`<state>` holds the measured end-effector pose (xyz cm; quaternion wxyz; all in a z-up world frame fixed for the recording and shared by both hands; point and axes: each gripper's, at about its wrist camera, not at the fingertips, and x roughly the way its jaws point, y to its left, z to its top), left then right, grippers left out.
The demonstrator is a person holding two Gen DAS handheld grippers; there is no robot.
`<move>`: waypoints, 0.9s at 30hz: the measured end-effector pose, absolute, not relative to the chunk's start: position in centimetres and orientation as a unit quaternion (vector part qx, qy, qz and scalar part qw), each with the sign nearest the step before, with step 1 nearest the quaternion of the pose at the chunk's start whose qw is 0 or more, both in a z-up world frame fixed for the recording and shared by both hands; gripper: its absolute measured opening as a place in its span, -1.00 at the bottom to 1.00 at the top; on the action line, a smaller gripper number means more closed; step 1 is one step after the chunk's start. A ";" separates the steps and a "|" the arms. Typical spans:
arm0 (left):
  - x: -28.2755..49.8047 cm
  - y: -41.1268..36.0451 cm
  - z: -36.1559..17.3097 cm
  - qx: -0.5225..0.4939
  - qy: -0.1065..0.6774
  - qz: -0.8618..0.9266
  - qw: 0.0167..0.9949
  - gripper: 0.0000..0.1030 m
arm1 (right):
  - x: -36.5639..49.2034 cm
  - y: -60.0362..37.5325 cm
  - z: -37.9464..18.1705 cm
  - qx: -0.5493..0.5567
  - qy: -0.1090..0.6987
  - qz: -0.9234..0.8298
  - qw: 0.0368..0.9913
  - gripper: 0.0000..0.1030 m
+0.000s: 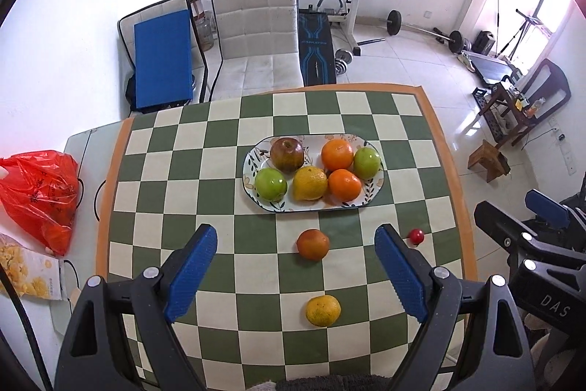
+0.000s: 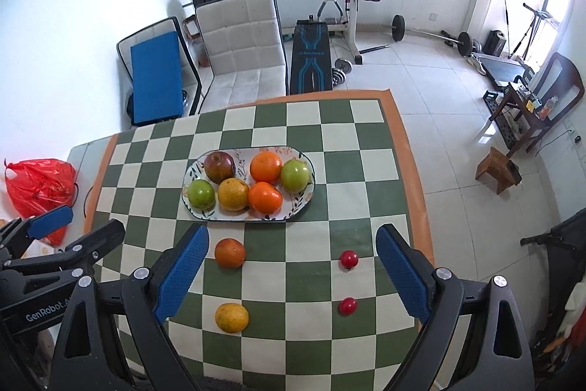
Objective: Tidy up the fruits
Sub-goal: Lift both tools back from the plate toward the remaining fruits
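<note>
I hold both tongs, left (image 1: 295, 266) and right (image 2: 291, 268), wide open and empty above the bench (image 2: 370, 167). Six fruits fill the plate (image 2: 298, 209); two oranges (image 2: 230, 253) and two tomatoes (image 2: 348, 259) lie loose nearer me.

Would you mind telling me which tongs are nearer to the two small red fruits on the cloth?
Right. The right tongs frame both small red fruits; the left tongs sit further left, over the oranges.

My black left gripper with blue ribbed pads (image 1: 295, 272) hangs with fingers spread wide, empty. My matching right gripper (image 2: 291, 275) hangs just beside it, equally wide and empty.
</note>
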<state>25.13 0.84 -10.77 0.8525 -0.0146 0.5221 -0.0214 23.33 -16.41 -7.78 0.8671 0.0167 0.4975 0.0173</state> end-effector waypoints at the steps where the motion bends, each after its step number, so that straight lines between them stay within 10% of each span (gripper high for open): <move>1: 24.9 0.8 -10.4 -0.012 0.519 -0.022 0.855 0.71 | 23.1 -16.4 -7.4 0.018 0.494 0.017 0.869 0.84; 12: 25.6 1.9 -12.0 0.000 0.532 0.007 0.846 0.93 | 23.6 -15.8 -11.1 0.060 0.541 0.037 0.838 0.88; 27: 25.0 8.3 -29.1 0.014 0.691 0.101 0.715 0.93 | 22.3 -8.2 -38.7 0.072 0.771 0.117 0.622 0.80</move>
